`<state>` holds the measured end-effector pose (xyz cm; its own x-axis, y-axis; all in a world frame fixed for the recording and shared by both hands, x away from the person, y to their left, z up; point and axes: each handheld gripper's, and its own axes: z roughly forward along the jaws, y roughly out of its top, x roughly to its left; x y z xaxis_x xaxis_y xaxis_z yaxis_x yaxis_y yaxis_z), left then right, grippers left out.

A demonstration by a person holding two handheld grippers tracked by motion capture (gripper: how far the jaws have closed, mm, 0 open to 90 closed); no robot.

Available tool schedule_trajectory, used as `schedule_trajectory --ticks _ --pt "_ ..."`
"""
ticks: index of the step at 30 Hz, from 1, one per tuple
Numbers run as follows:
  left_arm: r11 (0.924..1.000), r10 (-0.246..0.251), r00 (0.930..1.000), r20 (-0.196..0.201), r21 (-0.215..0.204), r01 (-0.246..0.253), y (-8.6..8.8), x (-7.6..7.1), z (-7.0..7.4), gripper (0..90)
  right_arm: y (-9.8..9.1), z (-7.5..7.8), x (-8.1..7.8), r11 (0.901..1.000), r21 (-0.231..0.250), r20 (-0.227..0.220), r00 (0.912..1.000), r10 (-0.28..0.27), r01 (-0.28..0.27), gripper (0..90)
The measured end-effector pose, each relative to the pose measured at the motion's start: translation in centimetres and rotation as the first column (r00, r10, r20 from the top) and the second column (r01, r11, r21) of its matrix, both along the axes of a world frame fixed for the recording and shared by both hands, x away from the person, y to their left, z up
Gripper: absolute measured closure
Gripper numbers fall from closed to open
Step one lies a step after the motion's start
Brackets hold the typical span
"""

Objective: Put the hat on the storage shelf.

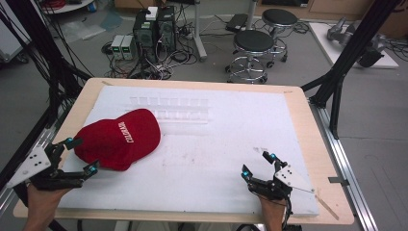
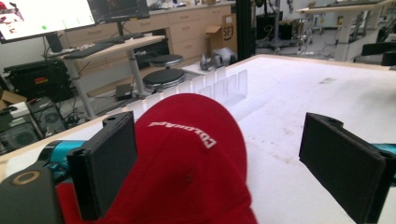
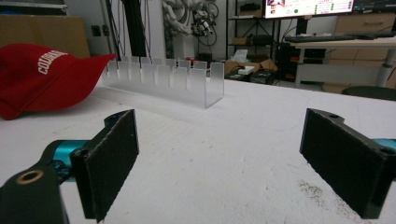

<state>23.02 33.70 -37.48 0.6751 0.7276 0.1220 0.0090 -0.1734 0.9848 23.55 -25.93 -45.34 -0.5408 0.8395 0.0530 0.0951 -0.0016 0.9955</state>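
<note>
- Your left gripper [image 1: 82, 156] sits at the near left corner of the white mat [image 1: 231, 139], jaws spread wide and holding nothing.
- The red cap [image 1: 120, 137] lies on the left part of the mat, just ahead of that gripper. In the high view the cap's near edge reaches into the gap between the two jaws; whether either jaw touches the fabric, you cannot tell from these views.
- From your left gripper view, the cap [image 2: 187, 158] fills the space beside the left jaw, its crown bearing white lettering, while the right jaw stands clear over bare mat.
- Your right gripper [image 1: 257, 166] rests near the mat's front right edge, well apart from the cap, jaws wide open and empty.
- From your right gripper view, both jaws frame bare mat [image 3: 243, 154], with the cap [image 3: 42, 77] far off at the upper left.
- A clear slotted rack [image 1: 171, 109] stands on the mat beyond the cap, towards the far edge; the cap's brim comes just beside its left end [image 3: 163, 79].
- The mat lies on a wooden table [image 1: 308, 125].
- Two black stools [image 1: 252, 48] stand on the floor beyond the table.
</note>
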Motion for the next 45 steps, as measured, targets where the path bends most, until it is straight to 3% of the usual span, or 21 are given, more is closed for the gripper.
schedule_trajectory --ticks 8,16,25,31,32,34,39,45 --pt "0.9992 0.007 0.9996 -0.029 0.039 -0.005 1.7 0.6 0.4 11.6 0.0 0.0 0.0 1.0000 0.000 -0.001 1.0000 0.000 0.000 10.6" --pt "0.9958 0.031 0.9955 -0.090 0.089 -0.023 3.2 2.6 -0.8 11.6 0.0 0.0 0.0 1.0000 -0.001 0.003 1.0000 0.000 0.000 10.6" --pt "0.9957 0.040 0.9863 -0.160 0.089 -0.026 4.0 4.1 -2.9 11.6 0.0 0.0 0.0 1.0000 -0.004 0.005 1.0000 0.001 -0.001 10.6" --pt "0.9946 0.049 0.9826 -0.179 0.099 -0.032 4.2 4.5 -3.7 11.6 0.0 0.0 0.0 1.0000 -0.005 0.005 1.0000 0.000 0.000 10.6" --pt "0.9926 0.072 0.9770 -0.201 0.110 -0.050 4.2 4.7 -4.0 11.6 0.0 0.0 0.0 1.0000 -0.006 0.005 1.0000 -0.001 0.001 10.6" --pt "0.9917 0.085 0.9727 -0.216 0.113 -0.062 4.2 4.8 -4.2 11.7 0.0 0.0 0.0 1.0000 -0.004 0.006 1.0000 0.000 0.000 10.6" --pt "0.9900 0.102 0.9677 -0.231 0.120 -0.076 4.2 4.9 -4.5 17.1 0.0 0.0 -0.1 1.0000 -0.003 0.004 1.0000 0.001 -0.001 10.6" --pt "0.9906 0.069 0.9662 -0.248 0.132 -0.036 4.0 5.0 -4.8 31.0 0.0 0.0 -0.1 1.0000 0.000 0.000 1.0000 -0.001 0.001 10.6"
